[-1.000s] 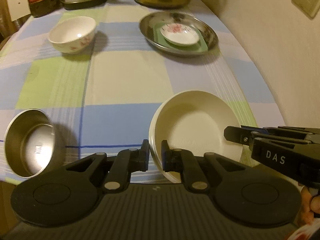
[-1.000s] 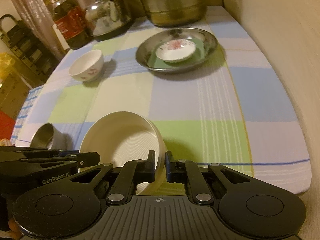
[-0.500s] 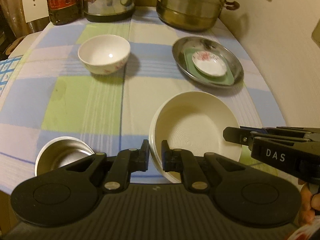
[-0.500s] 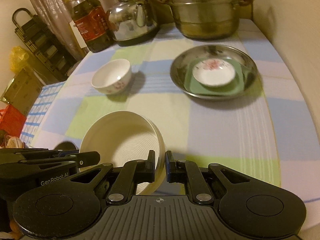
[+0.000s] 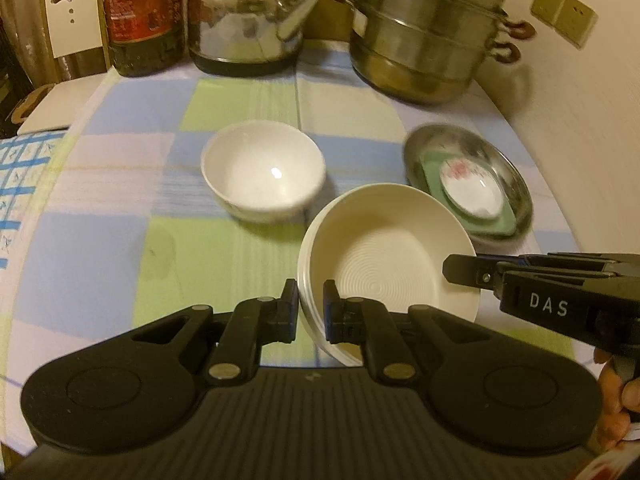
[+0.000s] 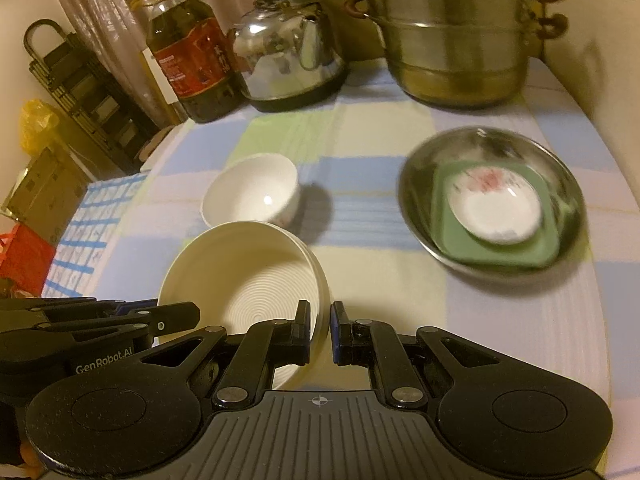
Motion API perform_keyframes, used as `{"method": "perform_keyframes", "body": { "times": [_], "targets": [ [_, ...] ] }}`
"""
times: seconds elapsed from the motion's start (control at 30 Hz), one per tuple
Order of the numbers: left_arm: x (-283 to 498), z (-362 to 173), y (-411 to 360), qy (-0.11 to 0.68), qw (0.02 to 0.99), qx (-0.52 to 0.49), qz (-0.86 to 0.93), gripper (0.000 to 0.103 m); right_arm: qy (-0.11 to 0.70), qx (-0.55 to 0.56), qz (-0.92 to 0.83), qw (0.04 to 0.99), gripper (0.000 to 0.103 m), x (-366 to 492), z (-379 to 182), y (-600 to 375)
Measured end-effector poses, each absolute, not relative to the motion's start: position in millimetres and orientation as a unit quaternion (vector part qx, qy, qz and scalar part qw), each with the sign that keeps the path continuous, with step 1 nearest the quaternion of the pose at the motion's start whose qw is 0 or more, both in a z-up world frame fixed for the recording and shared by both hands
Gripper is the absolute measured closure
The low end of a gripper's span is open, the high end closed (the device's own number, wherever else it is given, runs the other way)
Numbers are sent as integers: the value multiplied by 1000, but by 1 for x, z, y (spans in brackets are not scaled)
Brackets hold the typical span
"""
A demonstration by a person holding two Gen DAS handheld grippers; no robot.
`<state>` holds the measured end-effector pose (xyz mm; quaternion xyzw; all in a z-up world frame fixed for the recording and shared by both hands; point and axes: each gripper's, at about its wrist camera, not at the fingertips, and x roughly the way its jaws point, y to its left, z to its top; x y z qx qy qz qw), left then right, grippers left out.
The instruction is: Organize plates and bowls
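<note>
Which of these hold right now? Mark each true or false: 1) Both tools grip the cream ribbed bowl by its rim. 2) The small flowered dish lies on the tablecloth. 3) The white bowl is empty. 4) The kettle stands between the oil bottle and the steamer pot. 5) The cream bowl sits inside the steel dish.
1) True: the left tool and right tool each clamp the rim of the cream ribbed bowl.
2) False: the flowered dish lies on a green plate inside the steel dish.
3) True: the white bowl is empty.
4) True: the kettle stands between the oil bottle and the steamer pot.
5) False: it is held apart from the steel dish.
</note>
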<state>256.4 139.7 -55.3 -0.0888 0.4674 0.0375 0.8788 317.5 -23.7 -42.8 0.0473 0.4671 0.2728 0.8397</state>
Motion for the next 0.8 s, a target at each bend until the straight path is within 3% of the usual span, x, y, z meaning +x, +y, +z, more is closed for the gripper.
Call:
{"method": "perform_keyframes", "body": {
  "times": [0.8],
  "targets": [
    [368, -56, 230, 460, 881, -95, 56, 92, 485, 74, 269, 829, 93, 436, -48, 59]
  ]
}}
